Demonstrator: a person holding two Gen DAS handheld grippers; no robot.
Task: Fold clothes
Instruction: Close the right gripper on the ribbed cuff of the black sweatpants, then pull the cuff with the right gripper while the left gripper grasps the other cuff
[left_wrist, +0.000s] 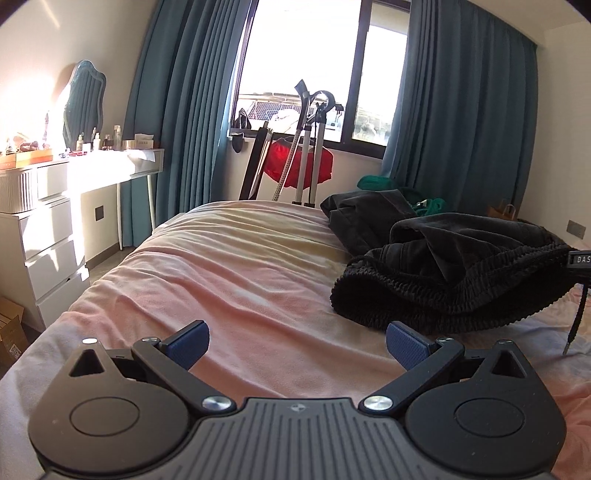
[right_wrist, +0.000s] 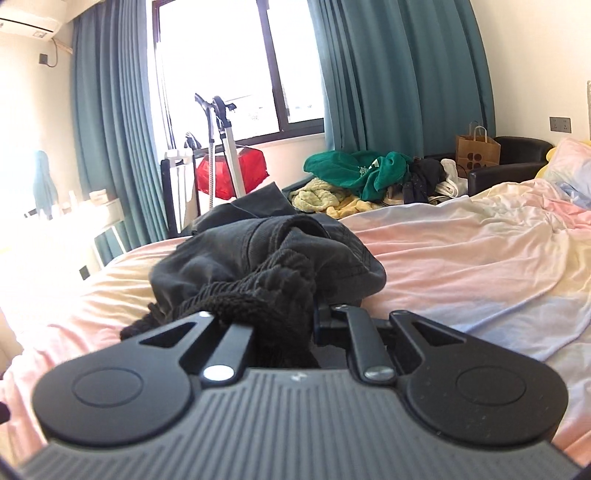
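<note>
Toward the far edge of the bed, one dark garment with a ribbed elastic waistband, heaped and unfolded, looking soft, limp and fairly light, best taken at that thick waistband. Left gripper low over bare sheet, jaws spread wide and empty; right gripper pinched onto the waistband. Counted: one garment, two grippers.

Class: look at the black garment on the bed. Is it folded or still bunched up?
Bunched up. The black garment lies in a crumpled heap, its gathered waistband clamped in the right tool; the left tool is open, empty.
</note>
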